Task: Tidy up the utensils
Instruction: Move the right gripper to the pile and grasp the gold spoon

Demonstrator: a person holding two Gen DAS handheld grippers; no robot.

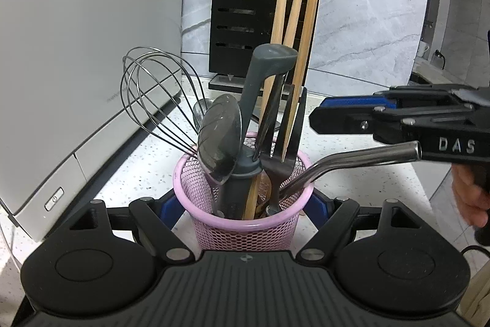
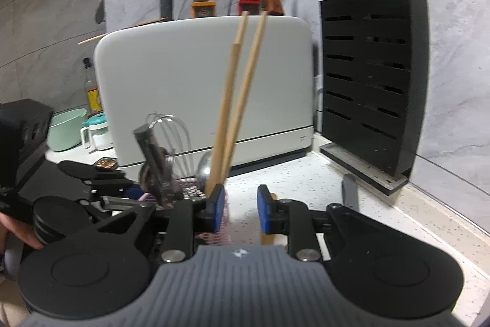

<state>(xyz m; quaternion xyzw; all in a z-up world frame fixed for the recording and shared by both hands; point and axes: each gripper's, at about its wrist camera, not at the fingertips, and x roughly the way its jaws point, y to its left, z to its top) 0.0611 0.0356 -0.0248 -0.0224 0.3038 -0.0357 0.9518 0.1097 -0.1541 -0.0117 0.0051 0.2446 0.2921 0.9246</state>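
Observation:
A pink mesh cup point(image 1: 245, 222) stands on the speckled counter between the blue pads of my left gripper point(image 1: 242, 204), which press its sides. It holds a wire whisk point(image 1: 153, 100), a steel spoon point(image 1: 220, 140), a grey-handled tool point(image 1: 263, 81), a dark fork point(image 1: 283, 155), wooden chopsticks point(image 1: 294, 29) and a bent steel handle point(image 1: 361, 158) leaning right. My right gripper point(image 1: 318, 118) hovers just above that steel handle, right of the cup. In the right wrist view my right gripper point(image 2: 240, 209) stands open with nothing between the pads; the chopsticks point(image 2: 242, 100) rise behind its left pad.
A white appliance point(image 1: 76, 66) fills the left. A black knife block point(image 1: 245, 11) stands behind the cup against the marble wall. A grey knife handle point(image 2: 350, 192) lies on the counter near the block point(image 2: 373, 81). A green bowl point(image 2: 65, 131) and a bottle point(image 2: 92, 94) sit far left.

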